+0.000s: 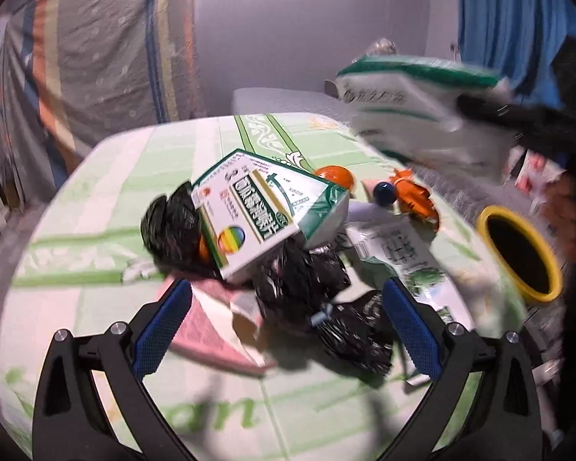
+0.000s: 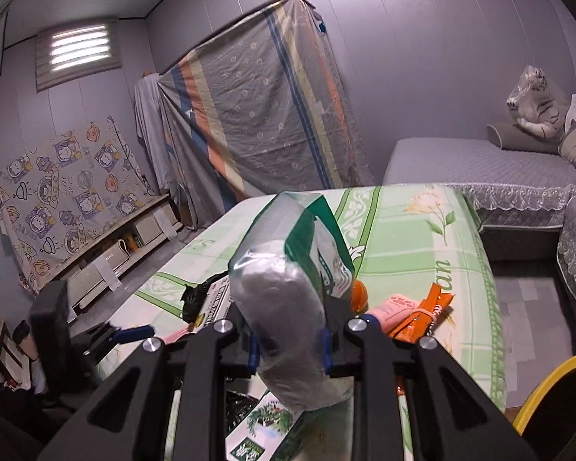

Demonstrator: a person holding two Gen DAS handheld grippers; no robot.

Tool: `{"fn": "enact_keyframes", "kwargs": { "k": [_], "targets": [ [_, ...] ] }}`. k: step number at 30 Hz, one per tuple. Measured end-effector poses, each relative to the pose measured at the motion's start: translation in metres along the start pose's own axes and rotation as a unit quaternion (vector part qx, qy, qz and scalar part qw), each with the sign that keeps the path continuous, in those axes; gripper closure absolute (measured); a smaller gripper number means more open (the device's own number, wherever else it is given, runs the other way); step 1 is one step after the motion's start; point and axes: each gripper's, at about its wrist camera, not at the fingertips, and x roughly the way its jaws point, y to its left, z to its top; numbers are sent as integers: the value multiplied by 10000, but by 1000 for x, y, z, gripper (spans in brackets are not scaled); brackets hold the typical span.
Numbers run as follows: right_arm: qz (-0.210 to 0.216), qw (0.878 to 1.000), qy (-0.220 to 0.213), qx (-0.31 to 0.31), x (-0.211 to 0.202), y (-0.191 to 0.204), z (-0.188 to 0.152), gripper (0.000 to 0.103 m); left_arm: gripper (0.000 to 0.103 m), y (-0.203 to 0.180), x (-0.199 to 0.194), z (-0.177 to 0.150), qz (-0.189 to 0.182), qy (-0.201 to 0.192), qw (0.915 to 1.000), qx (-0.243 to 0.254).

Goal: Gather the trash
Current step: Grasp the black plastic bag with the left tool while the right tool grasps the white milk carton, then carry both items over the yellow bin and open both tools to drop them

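My right gripper (image 2: 290, 349) is shut on a green and white plastic packet (image 2: 288, 299), held up off the table. The left wrist view shows that packet (image 1: 414, 103) blurred at the upper right, above the trash pile. My left gripper (image 1: 288, 326) stands open low over the table, its blue pads (image 1: 165, 326) either side of crumpled black plastic bags (image 1: 311, 288) and a pink card (image 1: 211, 330), touching neither. A green and white medicine box (image 1: 261, 211) lies on the pile just beyond. A yellow-rimmed bin (image 1: 518, 253) stands at the table's right.
The table has a green checked cloth (image 1: 96, 199). On it lie an orange wrapper (image 1: 414, 196), an orange round piece (image 1: 336, 176), a dark blue ball (image 1: 384, 192) and a printed white carton (image 1: 395, 253). A grey sofa (image 2: 480, 165) stands behind, a draped cabinet (image 2: 257, 115) at the wall.
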Motion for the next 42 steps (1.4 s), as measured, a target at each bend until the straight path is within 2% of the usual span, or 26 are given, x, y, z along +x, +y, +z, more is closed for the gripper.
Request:
{"fn": "enact_keyframes", "kwargs": {
  "k": [5, 7, 8, 9, 10, 12, 17, 21, 25, 26, 30, 35, 40, 42],
  "targets": [
    [-45, 9998, -209, 1, -20, 1, 0, 82, 9, -6, 19, 8, -9, 324, 9993, 173],
    [-30, 9997, -229, 66, -24, -1, -1, 82, 21, -7, 28, 8, 51, 439, 9988, 207],
    [-21, 9996, -251, 98, -27, -2, -1, 82, 33, -7, 31, 7, 9, 536, 9983, 209],
    [-46, 9996, -268, 103, -29, -3, -2, 82, 39, -7, 36, 6, 14, 653, 9977, 187],
    [-81, 9995, -285, 98, -32, -3, -4, 82, 41, -5, 40, 5, 36, 763, 9970, 142],
    [-105, 9993, -327, 146, -36, -4, -6, 82, 52, -2, 46, 2, 25, 893, 9960, 76],
    [-179, 9986, -397, 300, -47, -10, -9, 82, 68, -1, 40, 1, 33, 791, 9969, -22],
    [-233, 9980, -421, 398, -56, -12, -13, 82, 71, 0, 19, -2, -50, 644, 9979, -52],
    [-330, 9974, -474, 432, -64, -14, -17, 82, 71, 1, -16, 1, -161, 161, 9997, -53],
    [-343, 9973, -481, 446, -66, -14, -17, 82, 71, 2, -27, 4, -178, -67, 9998, -102],
    [-519, 9955, -575, 541, -75, -17, -20, 82, 71, -6, -48, 18, 23, -692, 9976, -40],
    [-902, 9904, -708, 774, -93, -35, -21, 82, 71, -26, -35, 41, -269, -747, 9968, 89],
    [-1584, 9791, -887, 919, -125, -58, -27, 82, 71, -60, -12, 66, -656, -790, 9944, 251],
    [-1791, 9741, -944, 1004, -136, -70, -30, 82, 71, -80, 2, 77, -846, -693, 9934, 350]
  ]
}}
